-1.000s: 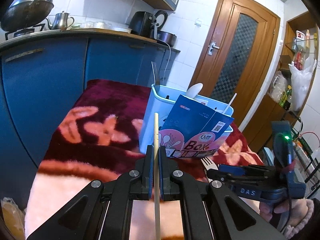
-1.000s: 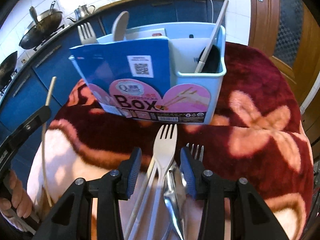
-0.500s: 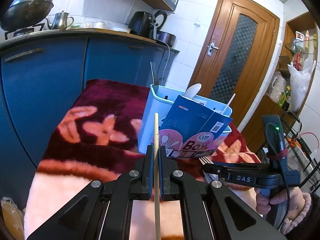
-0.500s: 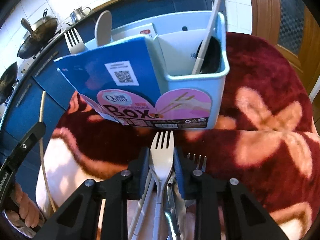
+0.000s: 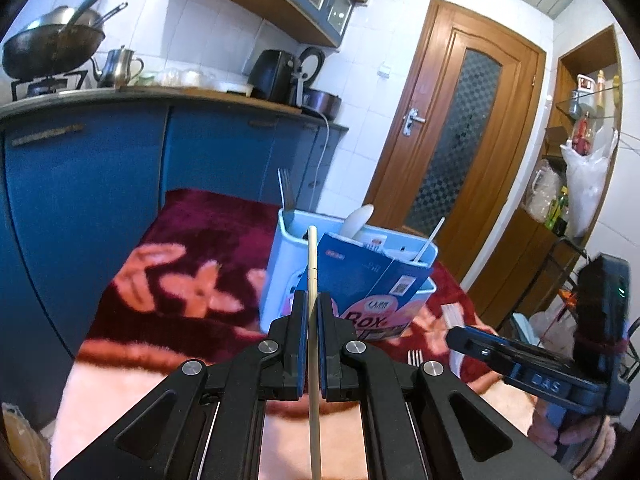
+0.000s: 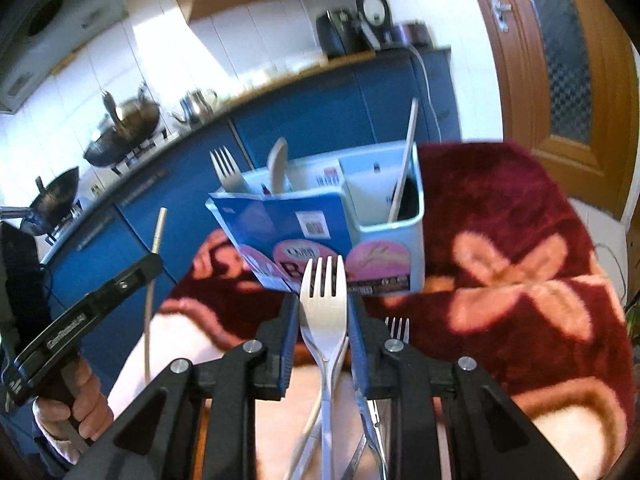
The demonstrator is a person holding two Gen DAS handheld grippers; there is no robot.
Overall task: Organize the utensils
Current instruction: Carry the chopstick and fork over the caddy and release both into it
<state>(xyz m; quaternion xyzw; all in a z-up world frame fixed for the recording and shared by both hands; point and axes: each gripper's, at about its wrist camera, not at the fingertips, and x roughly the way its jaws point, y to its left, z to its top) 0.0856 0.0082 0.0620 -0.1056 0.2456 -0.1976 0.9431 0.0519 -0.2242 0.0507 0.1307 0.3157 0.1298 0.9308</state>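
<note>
A light blue utensil box (image 5: 280,276) (image 6: 394,248) stands on the red flowered blanket, with a blue cardboard sleeve (image 5: 360,276) (image 6: 280,224) leaning on its front. It holds a fork (image 6: 226,170), a white spoon (image 6: 277,166) and a chopstick (image 6: 404,164). My left gripper (image 5: 314,304) is shut on a wooden chopstick (image 5: 313,264), held upright in front of the box. My right gripper (image 6: 323,304) is shut on a white fork (image 6: 324,300), lifted off the blanket, tines toward the box.
Several more utensils lie on the blanket under my right gripper, among them a metal fork (image 6: 398,328) (image 5: 415,358). Blue kitchen cabinets (image 5: 100,184) stand behind, a wooden door (image 5: 452,152) at the right.
My right gripper closed on the white fork and raised it off the blanket. My left gripper kept its hold on the chopstick and barely moved.
</note>
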